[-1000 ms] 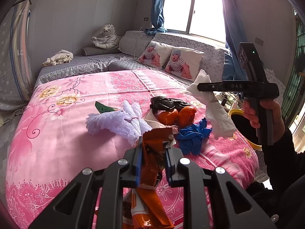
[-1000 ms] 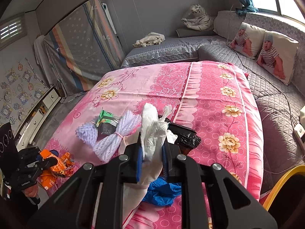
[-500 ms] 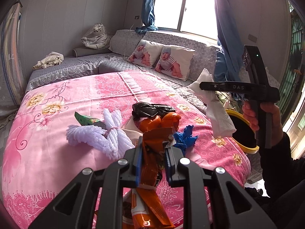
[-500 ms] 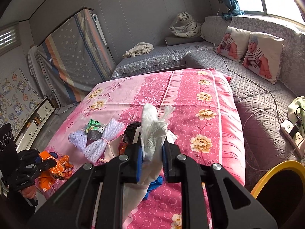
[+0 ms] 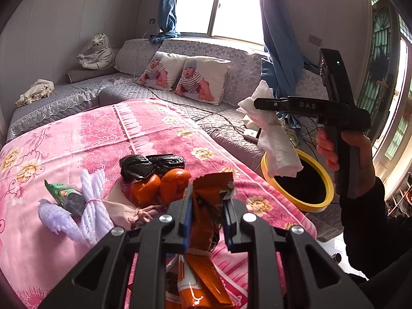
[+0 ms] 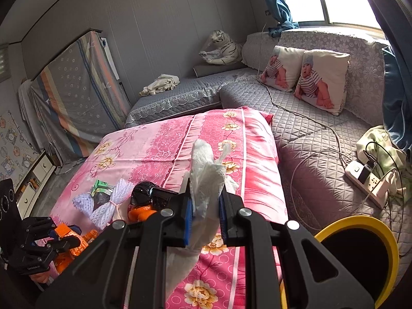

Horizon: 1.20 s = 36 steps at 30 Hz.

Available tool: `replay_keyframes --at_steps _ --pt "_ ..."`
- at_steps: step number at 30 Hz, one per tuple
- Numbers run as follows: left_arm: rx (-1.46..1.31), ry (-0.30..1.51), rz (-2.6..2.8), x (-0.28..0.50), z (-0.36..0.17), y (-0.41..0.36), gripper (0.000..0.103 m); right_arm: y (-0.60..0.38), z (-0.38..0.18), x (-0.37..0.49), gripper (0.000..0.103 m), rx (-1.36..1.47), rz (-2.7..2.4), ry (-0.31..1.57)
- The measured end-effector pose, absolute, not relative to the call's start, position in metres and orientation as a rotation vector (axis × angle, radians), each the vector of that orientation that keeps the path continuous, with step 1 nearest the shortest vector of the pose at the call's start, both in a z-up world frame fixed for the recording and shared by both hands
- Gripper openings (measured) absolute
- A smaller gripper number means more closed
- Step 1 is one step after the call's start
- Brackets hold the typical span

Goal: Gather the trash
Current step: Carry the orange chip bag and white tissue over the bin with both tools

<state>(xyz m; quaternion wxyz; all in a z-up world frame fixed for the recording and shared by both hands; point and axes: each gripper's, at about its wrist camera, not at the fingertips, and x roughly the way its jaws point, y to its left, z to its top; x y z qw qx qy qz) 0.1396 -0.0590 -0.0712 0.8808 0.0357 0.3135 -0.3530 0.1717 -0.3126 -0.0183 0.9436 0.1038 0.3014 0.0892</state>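
My left gripper (image 5: 206,213) is shut on an orange snack wrapper (image 5: 206,219), held above the front of the pink bed (image 5: 103,134). My right gripper (image 6: 204,215) is shut on a white tissue (image 6: 206,177); in the left wrist view the tissue (image 5: 276,139) hangs above the yellow-rimmed bin (image 5: 298,180) beside the bed. The bin's rim also shows at the right wrist view's lower right (image 6: 360,221). On the bed lie orange peels (image 5: 159,188), a black bag (image 5: 149,164), a white foam net (image 5: 87,211) and a green wrapper (image 5: 59,188).
A grey quilted sofa (image 6: 309,134) runs behind and beside the bed, with two baby-print pillows (image 5: 188,77), a cable and a power strip (image 6: 365,180). A toy tiger (image 6: 224,49) sits in the corner. A mattress (image 6: 77,87) leans on the left wall.
Both grippers have moved right along the bed toward the bin, each holding its item. The tissue now hangs over the bin's rim. The blue glove is no longer in view.
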Motion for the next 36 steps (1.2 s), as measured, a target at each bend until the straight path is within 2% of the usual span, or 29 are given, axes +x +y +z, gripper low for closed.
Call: replay_keyframes --at_steps 36 --pt "0.152 0.713 -1.105 0.156 -0.082 -0.287 0.018 -0.503 -0.03 0.061 0.016 0.306 -0.391 0.464"
